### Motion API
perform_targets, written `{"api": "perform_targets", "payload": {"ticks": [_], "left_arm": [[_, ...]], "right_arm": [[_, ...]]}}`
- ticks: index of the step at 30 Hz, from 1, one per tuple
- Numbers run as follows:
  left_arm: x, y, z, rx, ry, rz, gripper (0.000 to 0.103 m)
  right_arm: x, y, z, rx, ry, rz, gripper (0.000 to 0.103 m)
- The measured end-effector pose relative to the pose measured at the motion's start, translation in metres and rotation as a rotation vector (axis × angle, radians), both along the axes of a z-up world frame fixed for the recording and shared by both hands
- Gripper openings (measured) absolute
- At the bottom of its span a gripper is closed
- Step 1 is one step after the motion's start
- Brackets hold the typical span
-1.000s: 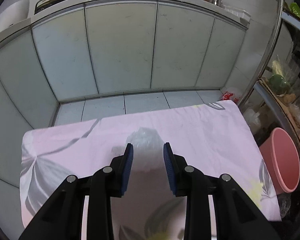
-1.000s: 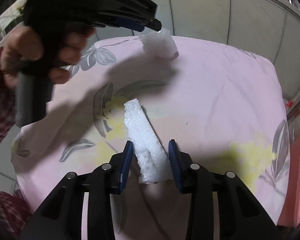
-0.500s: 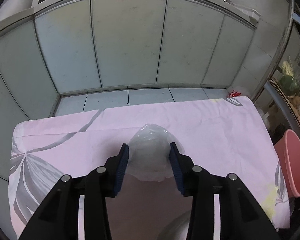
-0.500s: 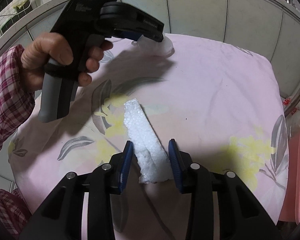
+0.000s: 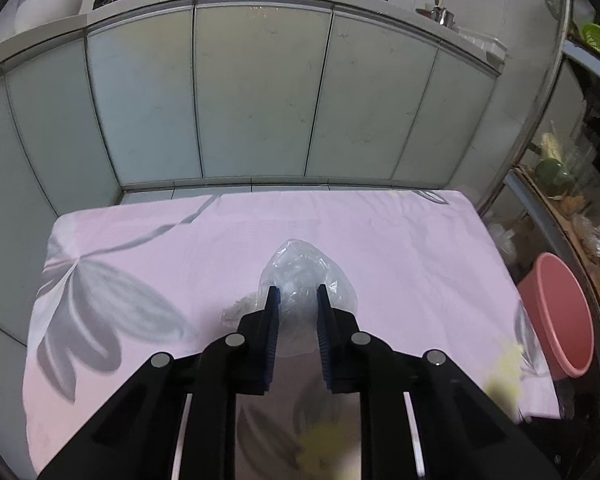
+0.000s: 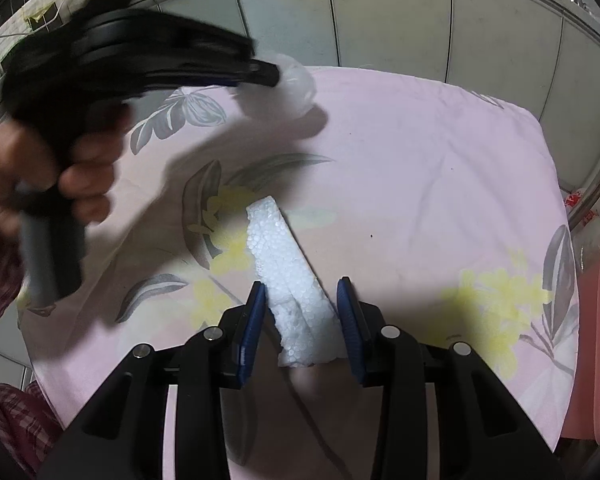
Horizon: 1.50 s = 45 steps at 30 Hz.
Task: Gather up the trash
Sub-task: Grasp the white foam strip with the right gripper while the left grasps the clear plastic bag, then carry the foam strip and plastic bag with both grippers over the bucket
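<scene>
Pale, glossy cabinet doors (image 5: 260,92) curve behind the table, which is draped in a soft pink cloth (image 5: 400,248) printed with grey leaves and yellow blooms. My left gripper (image 5: 298,300) has just been closing, and its 2 ribbed blue pads now pinch a crumpled clear plastic bag (image 5: 300,268), thin and crinkly, bulging out on both sides of the jaws. In the right wrist view that gripper is blurred, so I can only say the bag (image 6: 294,80) seems to sit at or just above the cloth near the far edge. My right gripper (image 6: 302,300) is parted around a long white styrofoam block (image 6: 284,264), beady and rough-edged, lying flat on the cloth; I see a gap beside each pad, so it is not gripped. I see a round, smooth pink plastic basin (image 5: 560,312) beside the table's right edge.
</scene>
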State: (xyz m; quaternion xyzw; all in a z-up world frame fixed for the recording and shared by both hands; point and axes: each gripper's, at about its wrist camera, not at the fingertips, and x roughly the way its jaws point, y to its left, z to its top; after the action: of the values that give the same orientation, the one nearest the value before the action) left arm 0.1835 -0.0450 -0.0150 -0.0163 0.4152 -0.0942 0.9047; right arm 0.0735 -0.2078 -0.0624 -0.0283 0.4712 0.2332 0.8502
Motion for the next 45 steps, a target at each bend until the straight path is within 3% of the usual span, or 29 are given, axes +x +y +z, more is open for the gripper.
{"api": "perform_targets", "payload": {"ticks": [14,20,31,45], "left_arm": [[-0.074,0.008,0.023,0.018,-0.022,-0.02,0.017],[-0.094,0.006,0.027,0.031,-0.028,-0.027,0.017],[-0.108,-0.007,0.038,0.042,-0.047,-0.046,0.017],[-0.115,-0.042,0.041,0.049,-0.057,-0.11,0.017]], "right_arm": [[-0.004,0.01,-0.004,-0.029,-0.033,-0.028,0.038],[-0.008,0.0,-0.001,0.022,-0.019,-0.062,0.037],[-0.039,-0.04,0.023,0.152,-0.037,-0.139,0.037],[-0.054,-0.099,0.042,0.23,-0.093,-0.265,0.037]]}}
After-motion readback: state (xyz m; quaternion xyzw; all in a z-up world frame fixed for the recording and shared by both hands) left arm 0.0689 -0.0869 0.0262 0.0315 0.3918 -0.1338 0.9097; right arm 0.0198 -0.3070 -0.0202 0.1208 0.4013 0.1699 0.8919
